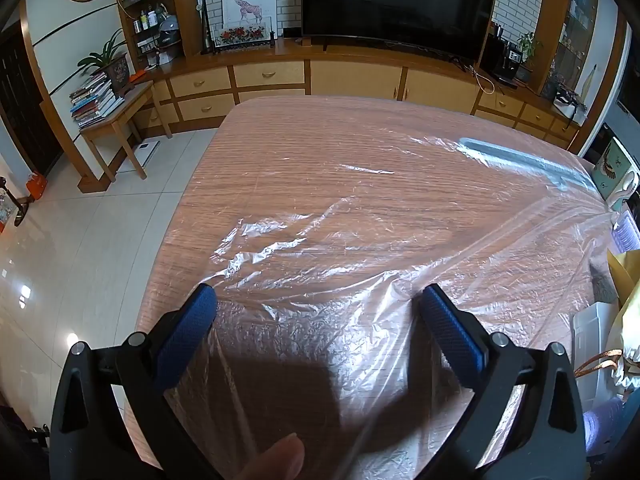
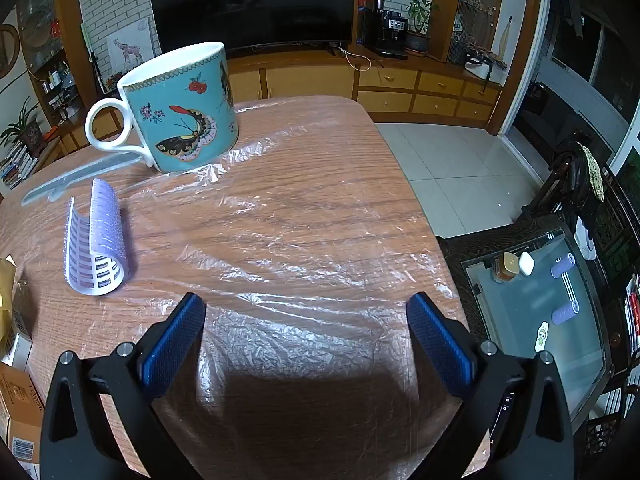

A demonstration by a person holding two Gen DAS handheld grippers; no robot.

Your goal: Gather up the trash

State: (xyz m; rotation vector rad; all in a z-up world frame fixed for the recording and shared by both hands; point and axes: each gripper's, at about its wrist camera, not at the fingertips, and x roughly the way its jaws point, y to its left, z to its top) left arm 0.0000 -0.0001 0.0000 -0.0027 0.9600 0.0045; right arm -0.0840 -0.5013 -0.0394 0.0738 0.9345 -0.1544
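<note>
A living room with a dark TV [image 2: 252,4] on a long wooden cabinet [image 1: 352,76] against a white brick wall lies behind a wood-grain table [image 1: 304,152]. A thin clear plastic sheet [image 1: 360,248], wrinkled and shiny, is spread over most of the tabletop.

In the right wrist view, a teal mug [image 2: 182,110] with butterflies and a white handle stands upright on the sheet toward the far left of the table. Just beside it, nearer the camera, a pale grey plastic knife [image 2: 76,182] lies flat under or on the sheet; which one is unclear. In front of the knife lies a curled lilac hair roller [image 2: 98,242], open along one side, resting on the sheet. At the left edge are cardboard boxes [image 2: 18,404].

To the right, below the table, a glass side table [image 2: 532,312] holds a small jar and two more rollers.

The left gripper [image 1: 316,300] hangs over the sheet with its blue pads wide apart and nothing between them; a fingertip [image 1: 276,460] shows at the bottom edge. The right gripper [image 2: 306,308] is likewise spread wide above the sheet, holding nothing.
</note>
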